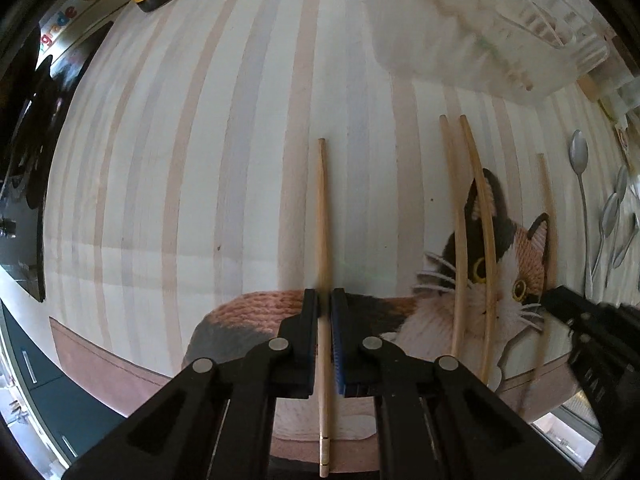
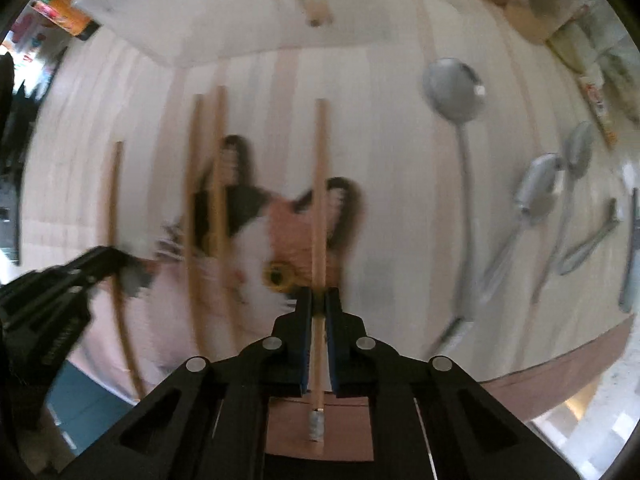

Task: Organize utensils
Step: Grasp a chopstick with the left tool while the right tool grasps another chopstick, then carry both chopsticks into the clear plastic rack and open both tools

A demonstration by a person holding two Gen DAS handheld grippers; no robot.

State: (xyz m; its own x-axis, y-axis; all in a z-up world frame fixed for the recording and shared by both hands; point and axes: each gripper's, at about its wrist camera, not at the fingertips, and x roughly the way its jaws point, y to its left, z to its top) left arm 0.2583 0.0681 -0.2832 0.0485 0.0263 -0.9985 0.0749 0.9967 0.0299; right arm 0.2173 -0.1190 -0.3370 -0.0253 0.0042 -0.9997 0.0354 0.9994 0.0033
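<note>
The left gripper (image 1: 325, 300) is clenched on a single wooden chopstick (image 1: 322, 216) that lies straight along the striped tablecloth (image 1: 192, 160), its pads pressing the stick about two thirds of the way toward the butt end nearest the camera. The right gripper (image 2: 319, 298) is likewise closed on another chopstick (image 2: 319, 184), which lies across the printed cat's face (image 2: 260, 240), the pinch again toward the thicker end with its pale band. Two more chopsticks (image 1: 468, 216) lie side by side between the two gripped ones, over the cat's ear. Several metal spoons (image 2: 460, 120) rest well apart on the right of the cloth, and a clear plastic container (image 1: 460, 28) stands at the far edge. The chopsticks look light, stiff and thin, so they should lift with little effort, but their smooth round shafts could roll or swing between flat pads; a hold near the middle would probably balance better than one near the butt, where the long tip may droop. The spoons look heavier and slicker, with weight in the bowl, so the flat handle close to the bowl seems the safer place to grip. Blur softens the right wrist view.
</note>
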